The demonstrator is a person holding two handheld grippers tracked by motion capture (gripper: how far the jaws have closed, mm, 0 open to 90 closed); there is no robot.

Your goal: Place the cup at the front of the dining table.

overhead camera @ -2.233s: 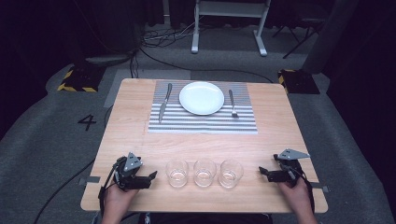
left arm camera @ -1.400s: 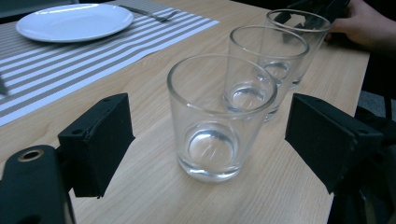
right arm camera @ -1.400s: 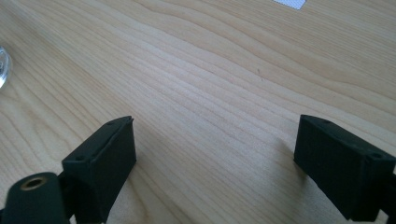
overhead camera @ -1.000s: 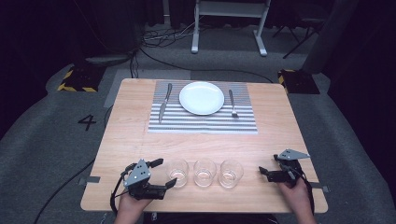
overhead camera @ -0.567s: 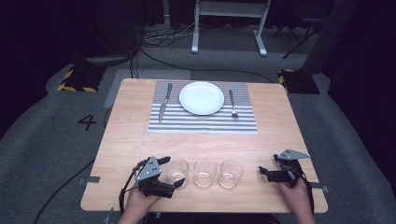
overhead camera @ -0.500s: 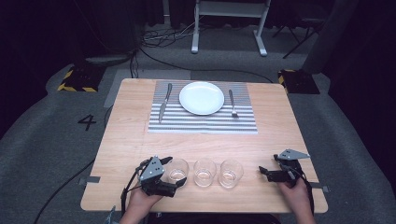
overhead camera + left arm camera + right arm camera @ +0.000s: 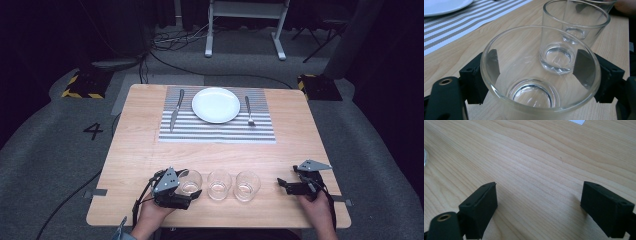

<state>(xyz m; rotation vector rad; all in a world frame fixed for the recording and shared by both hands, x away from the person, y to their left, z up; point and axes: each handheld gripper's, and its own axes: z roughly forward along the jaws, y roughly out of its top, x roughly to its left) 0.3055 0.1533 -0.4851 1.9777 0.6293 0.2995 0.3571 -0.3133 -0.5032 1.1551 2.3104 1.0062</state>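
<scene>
Clear glass marks the near edge of the wooden tabletop [image 7: 135,150]: three tumblers stand upright in a row, close together. At the left of the high view, the left gripper [image 7: 192,186] lies low on the tabletop, held by the person's left hand [image 7: 150,216], with its jaws set either side of the left tumbler [image 7: 190,181]. In the left gripper view this left tumbler [image 7: 536,75] sits between the two black jaws, which flank its wall; whether they press the glass or stand just clear of it cannot be told. Beyond it stand the middle tumbler [image 7: 219,184] and the right tumbler [image 7: 247,185], both empty. Further right and well apart from the tumblers, the right gripper [image 7: 281,183] rests at the tabletop's near right corner in the right hand [image 7: 316,210]; its jaws are spread wide over bare wood, holding nothing. At the far side lies a striped mat [image 7: 217,132] bearing a knife [image 7: 175,109], a white plate [image 7: 216,105] and a fork [image 7: 249,111], in that order.
</scene>
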